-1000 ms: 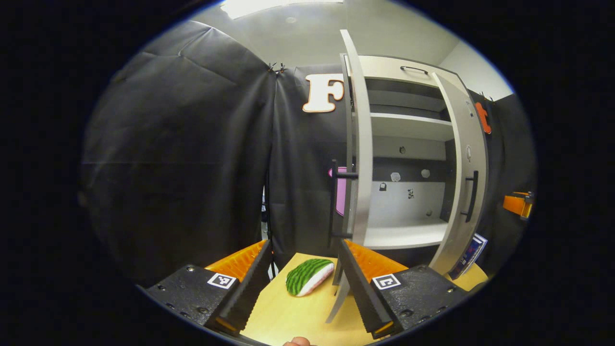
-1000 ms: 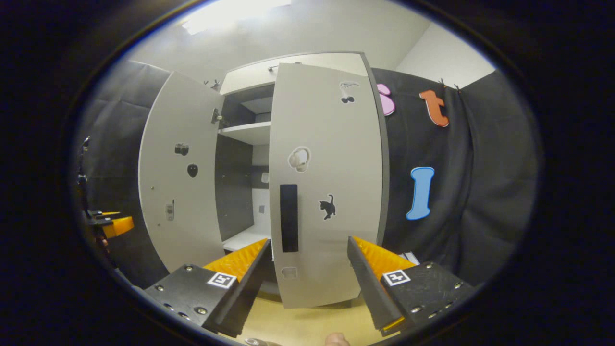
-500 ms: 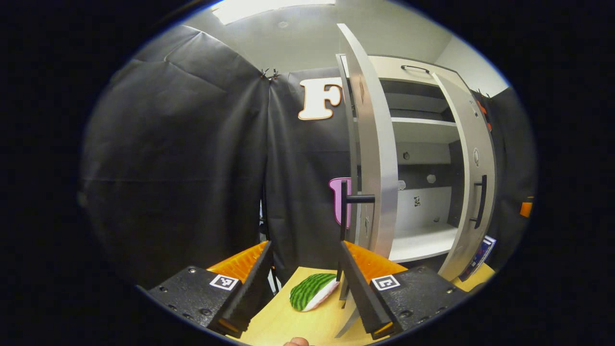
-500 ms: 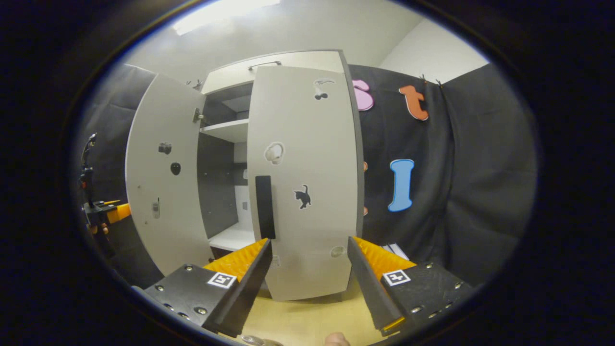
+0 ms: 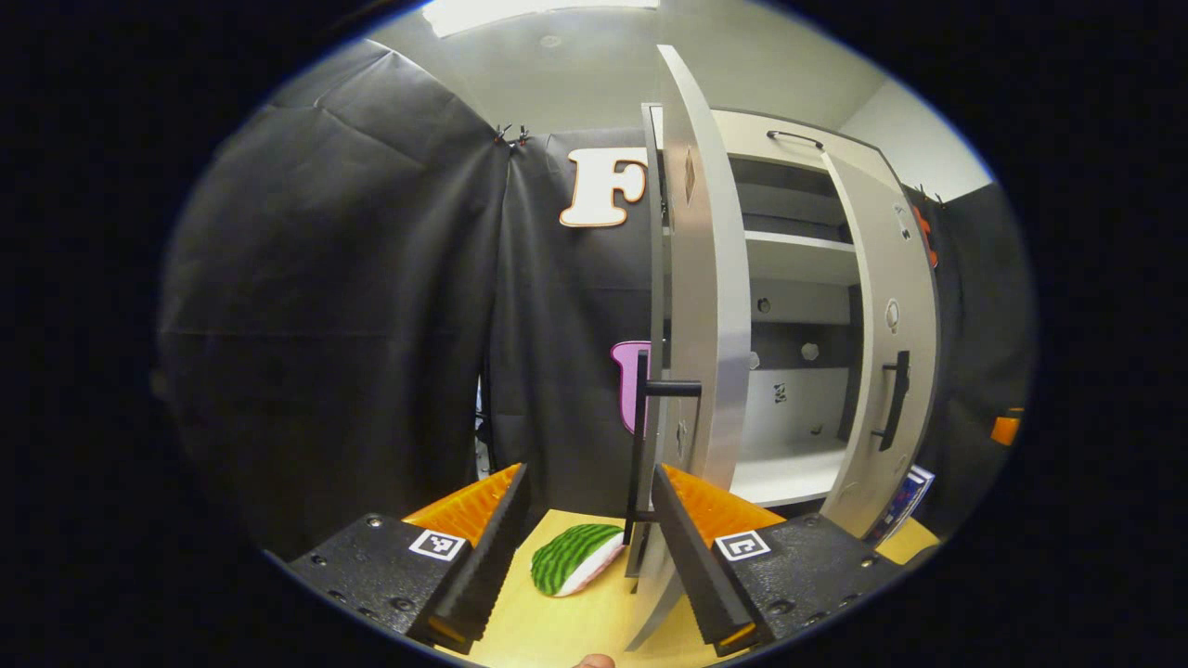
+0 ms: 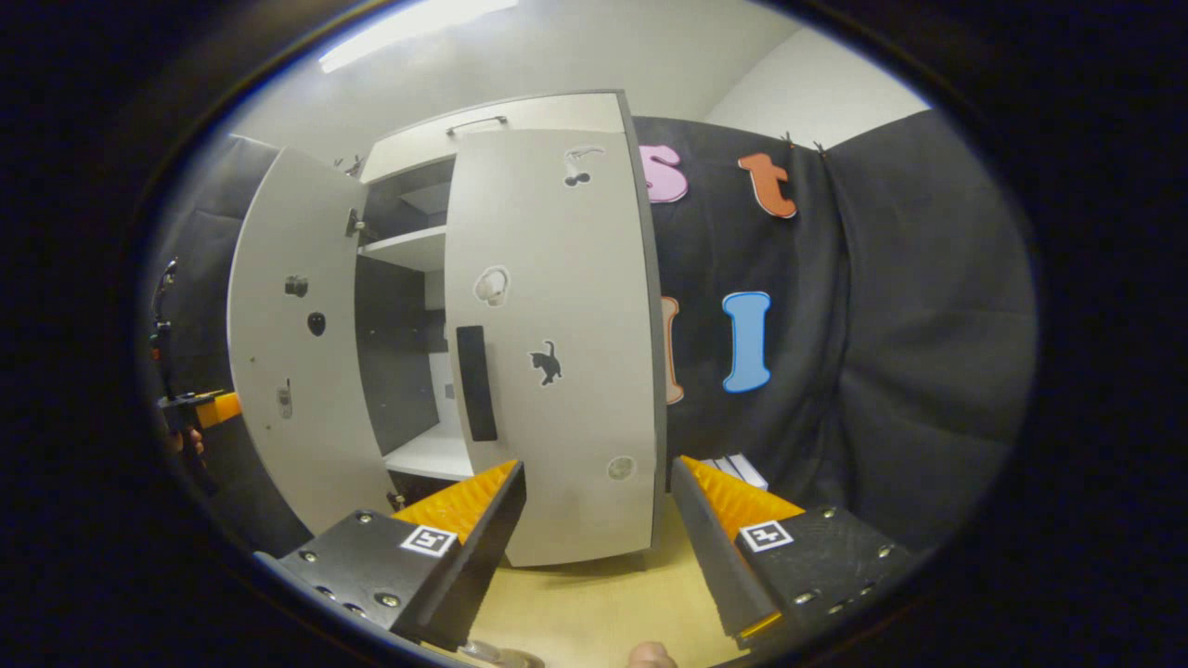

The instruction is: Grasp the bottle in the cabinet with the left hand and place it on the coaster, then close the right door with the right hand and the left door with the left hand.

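Left gripper view: wooden table (image 5: 575, 622), possibly coaster (image 5: 574, 558).

Desk (image 5: 566, 631): light wood top. Cabinet (image 5: 789, 278) stands on desk, both doors open. Watermelon-pattern coaster (image 5: 574, 558) lies flat on desk, just beside bottom edge of left door (image 5: 705, 306). Flat printed item (image 5: 898, 506) on desk near right door (image 5: 882, 371); kind unclear. Lower shelf (image 5: 780, 468) white, bare.

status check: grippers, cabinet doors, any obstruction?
Left gripper open by the left door. Right gripper open facing the right door. Both doors ajar, nothing blocking.
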{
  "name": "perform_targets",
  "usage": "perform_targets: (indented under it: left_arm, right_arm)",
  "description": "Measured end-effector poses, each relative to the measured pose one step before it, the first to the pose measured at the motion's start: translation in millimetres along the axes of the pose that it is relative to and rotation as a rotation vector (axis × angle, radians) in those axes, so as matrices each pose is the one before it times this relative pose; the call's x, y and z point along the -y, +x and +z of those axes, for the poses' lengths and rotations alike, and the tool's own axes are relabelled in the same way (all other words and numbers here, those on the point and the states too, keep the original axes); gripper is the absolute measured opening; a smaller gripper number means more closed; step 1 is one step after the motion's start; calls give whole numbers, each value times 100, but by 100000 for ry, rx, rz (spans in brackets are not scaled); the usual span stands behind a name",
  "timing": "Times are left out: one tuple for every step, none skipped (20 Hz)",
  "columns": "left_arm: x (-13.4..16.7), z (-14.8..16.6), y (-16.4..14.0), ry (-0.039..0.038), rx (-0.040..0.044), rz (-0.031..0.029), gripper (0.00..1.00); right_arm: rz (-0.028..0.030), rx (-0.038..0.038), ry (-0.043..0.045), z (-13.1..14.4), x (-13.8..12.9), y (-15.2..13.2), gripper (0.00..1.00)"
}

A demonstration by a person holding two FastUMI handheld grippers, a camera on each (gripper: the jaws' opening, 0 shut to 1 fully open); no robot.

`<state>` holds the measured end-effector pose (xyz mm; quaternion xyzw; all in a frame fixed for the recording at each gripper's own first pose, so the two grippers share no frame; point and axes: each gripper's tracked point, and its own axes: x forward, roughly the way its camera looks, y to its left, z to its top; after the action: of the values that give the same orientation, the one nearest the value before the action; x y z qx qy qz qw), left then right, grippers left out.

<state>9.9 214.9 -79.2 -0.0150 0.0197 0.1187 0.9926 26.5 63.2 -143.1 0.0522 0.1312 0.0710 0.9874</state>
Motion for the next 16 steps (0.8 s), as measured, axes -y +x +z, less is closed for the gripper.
perform_targets:
  left_arm:
    - [514, 101, -54, 455, -26, -1014, 79]
    - [682, -49, -33, 1127, -85, -1313, 79]
    - [742, 87, -134, 1186, 185, -1760, 79]
    - [823, 39, -16, 447, -27, -1688, 84]
    - [823, 104, -28, -39, 176, -1742, 84]
    - [1027, -10, -116, -404, -113, -1757, 84]
    - [1099, -65, 68, -772, -232, -2319, 84]
    - [1291, -171, 168, -691, -383, -3071, 84]
    - [1356, -114, 101, -313, -524, -3225, 84]
    - [1155, -162, 177, 32, -421, -2566, 84]
    - [1020, -153, 229, 656, -322, -2140, 84]
    - [878, 58, 167, 756, 163, -1924, 84]
    - [1426, -41, 205, -555, -342, -4547, 84]
    - [1851, -39, 164, -1451, 187, -4059, 85]
    - [1260, 241, 193, -52, 374, -2963, 81]
    - [-228, -18, 316, 3004, 183, 1787, 81]
  right_arm:
    - [-146, -103, 580, 145, 213, 16, 95]
    - [20, 179, 311, 168, 139, 18, 95]
    - [24, 297, -12, 98, -15, 4, 95]
    - [80, 230, -338, 172, 57, -65, 95]
    - [98, 334, -446, 191, 41, -75, 92]
    - [179, 338, -384, 80, 14, -85, 95]
    - [179, 208, -261, 86, 47, -94, 95]
    - [176, 54, -199, 39, -4, -58, 95]
    - [158, -47, -160, 21, 16, -51, 95]
    - [14, -129, -198, 11, 88, -156, 95]
    - [-107, -76, -197, 106, 73, -121, 95]
    - [-237, 139, -102, 88, 161, -158, 95]
    - [-315, 250, -15, 121, 124, -149, 95]
    - [-232, 49, -19, -4, 178, -208, 95]
    - [-507, 96, -68, 19, 216, -246, 95]
    - [-648, 195, 22, 143, 379, -240, 95]
